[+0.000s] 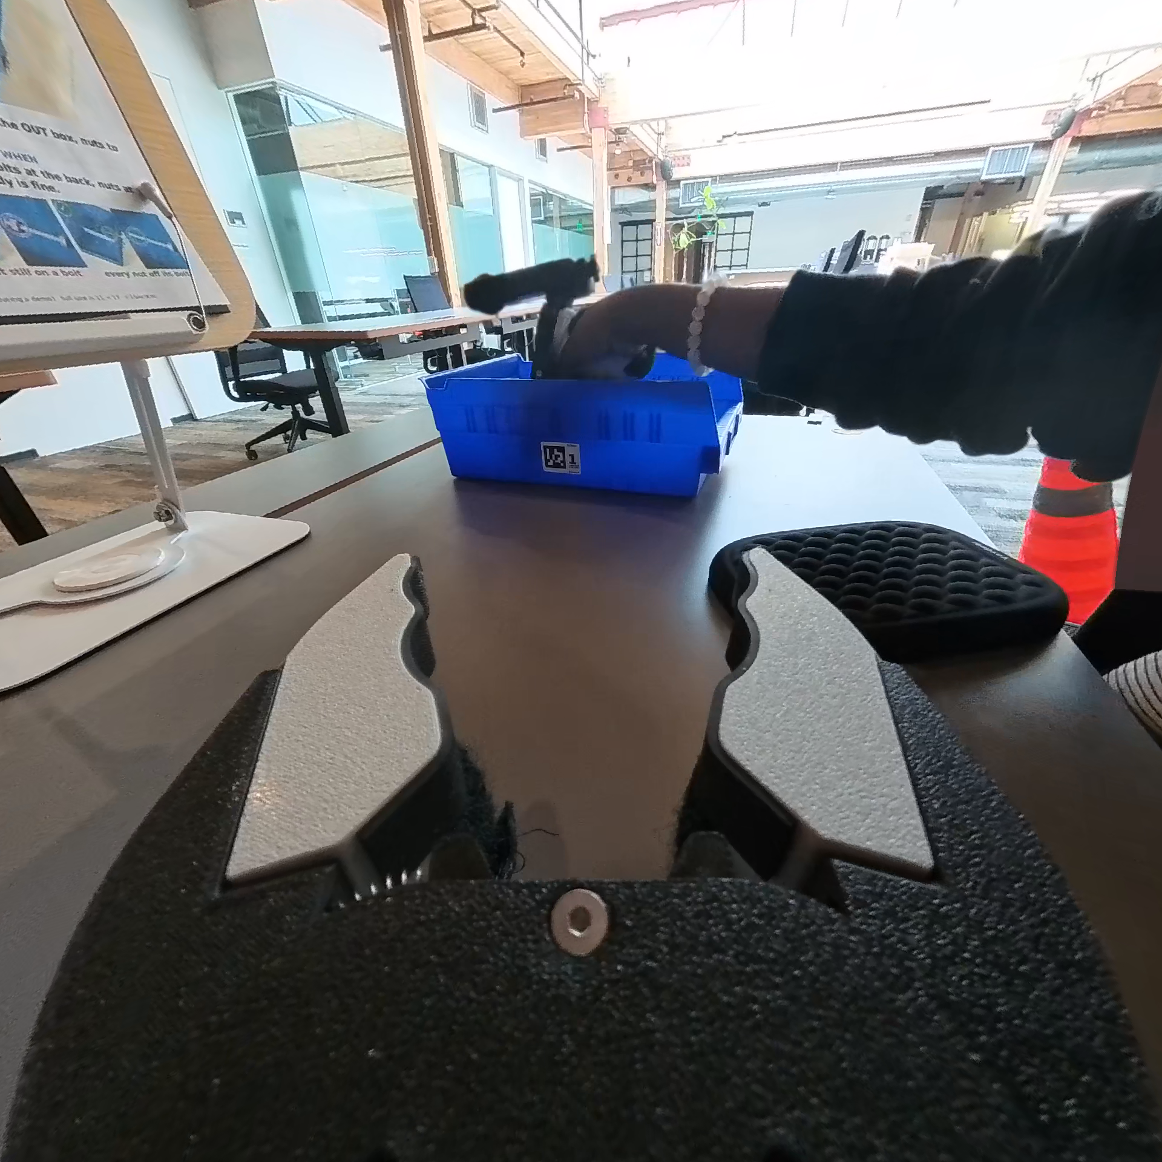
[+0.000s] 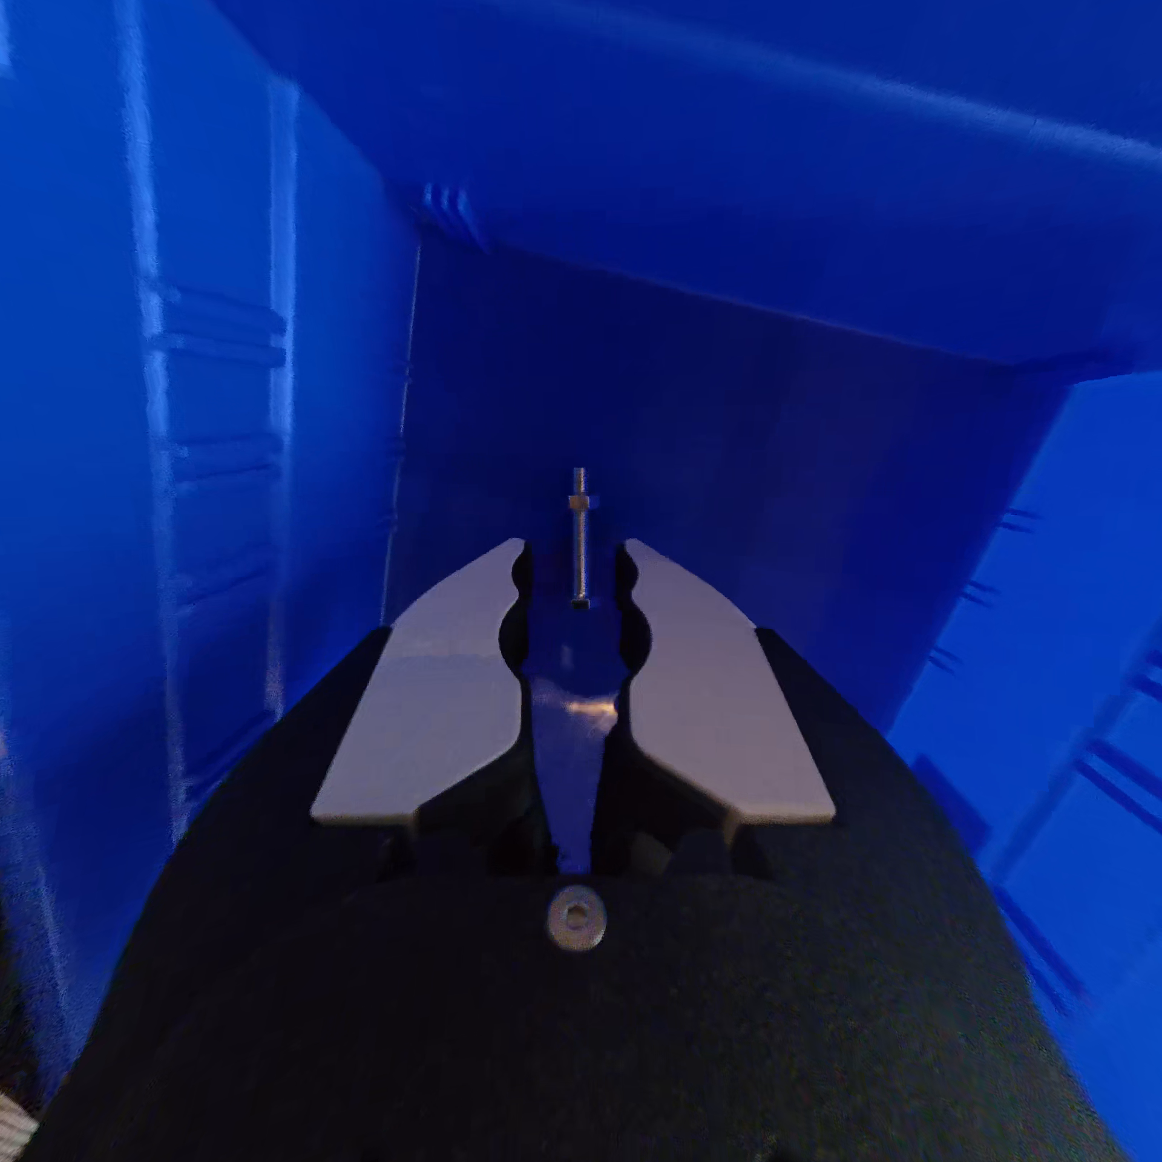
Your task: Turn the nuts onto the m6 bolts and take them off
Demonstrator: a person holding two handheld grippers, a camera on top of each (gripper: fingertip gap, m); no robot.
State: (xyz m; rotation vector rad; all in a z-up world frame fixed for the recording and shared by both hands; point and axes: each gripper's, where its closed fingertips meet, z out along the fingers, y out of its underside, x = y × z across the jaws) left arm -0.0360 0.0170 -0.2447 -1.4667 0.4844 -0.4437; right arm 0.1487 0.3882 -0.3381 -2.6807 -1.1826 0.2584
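My right gripper (image 2: 575, 569) jaws stand apart around a nutted bolt (image 2: 579, 547) in the blue bin (image 2: 691, 377), untouched; left gripper (image 1: 581, 603) jaws gape over the desk (image 1: 566, 553)

A bin (image 1: 585, 440) stands on the table (image 1: 566, 597) at 12 o'clock from the left gripper (image 1: 581, 566); a stand (image 1: 157, 553) lies at 9 o'clock, a pad (image 1: 912, 578) at 2 o'clock. Inside the bin, a bolt (image 2: 579, 553) with a nut (image 2: 578, 502) lies between the parted fingers of the right gripper (image 2: 573, 550), untouched.
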